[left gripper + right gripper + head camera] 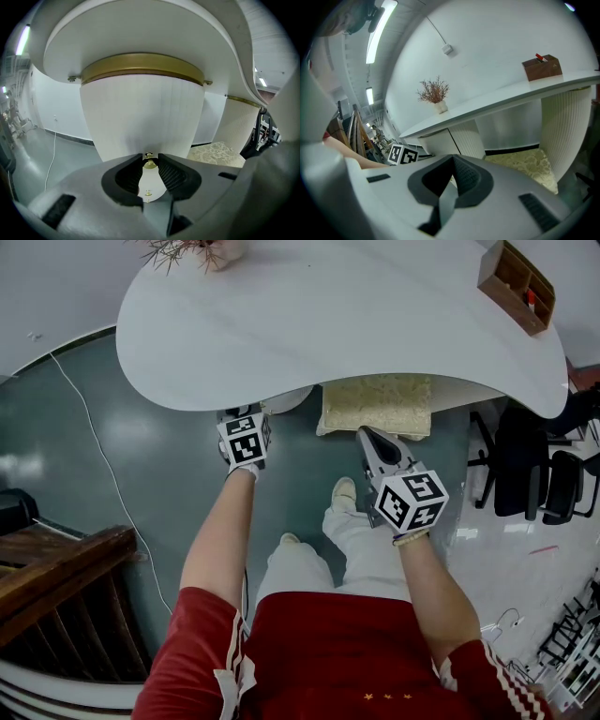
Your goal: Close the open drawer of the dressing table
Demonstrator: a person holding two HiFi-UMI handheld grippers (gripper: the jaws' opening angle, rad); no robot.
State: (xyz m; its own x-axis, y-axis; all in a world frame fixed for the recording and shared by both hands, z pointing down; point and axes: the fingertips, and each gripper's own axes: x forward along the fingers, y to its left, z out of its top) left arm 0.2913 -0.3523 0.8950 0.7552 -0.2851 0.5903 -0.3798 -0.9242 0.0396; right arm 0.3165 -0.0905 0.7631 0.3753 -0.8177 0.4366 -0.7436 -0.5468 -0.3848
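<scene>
Broadly, the white curved worktop (356,324) of the dressing table fills the far half of the head view, above a grey-green floor (169,474). A cream fluffy mat (377,405) lies on that floor, partly under the worktop's near edge, and black chairs (525,460) stand to the right. The drawer (143,117) sits under the left part of the worktop. It has a rounded, white ribbed front topped by a brass band (143,68). From above, only a rounded white edge shows just past the worktop's near rim, so I cannot tell how far out it stands. The left tool (150,157) is right up against that front, its marker cube just near of the rim. Its jaws are part-way closed, one pad on each side of the drawer's small brass knob (149,163), and they grip it. The right tool (452,164) hangs to the right and nearer the person, above the floor and apart from the table. Its jaws are drawn almost together with only a sliver between them, and they hold nothing. On the worktop, a brown wooden box (516,282) stands at the far right and a small pot of dried twigs (202,251) at the far left.
</scene>
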